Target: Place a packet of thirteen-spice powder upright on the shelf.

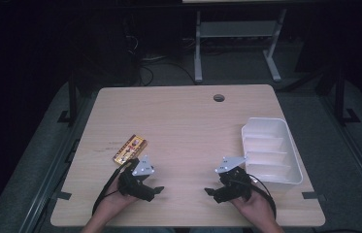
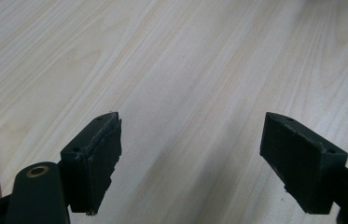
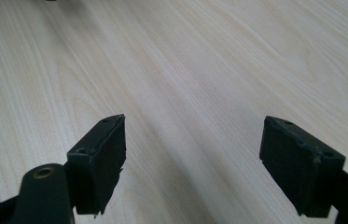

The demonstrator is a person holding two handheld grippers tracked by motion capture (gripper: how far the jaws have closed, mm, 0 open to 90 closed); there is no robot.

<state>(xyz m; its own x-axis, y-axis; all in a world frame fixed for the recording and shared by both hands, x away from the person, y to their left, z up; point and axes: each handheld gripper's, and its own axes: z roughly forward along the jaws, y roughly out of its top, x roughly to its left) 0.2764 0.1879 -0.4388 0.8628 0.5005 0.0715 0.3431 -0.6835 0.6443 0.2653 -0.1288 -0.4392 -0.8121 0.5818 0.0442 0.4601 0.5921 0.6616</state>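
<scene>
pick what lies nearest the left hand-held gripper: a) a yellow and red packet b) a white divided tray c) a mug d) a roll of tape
a: the yellow and red packet lies flat on the table just beyond the left hand-held gripper, whose jaws stand open and empty.

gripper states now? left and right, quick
Left gripper: jaws open, nothing between them, bare table below.
Right gripper: jaws open, holding nothing.

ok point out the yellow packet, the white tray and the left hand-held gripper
yellow packet point(image 1: 131, 148), high view, middle of its printed top face
white tray point(image 1: 295, 167), high view, right rim
left hand-held gripper point(image 2: 190, 161), left gripper view, midway between its two open black jaw tips, nothing between them
</scene>
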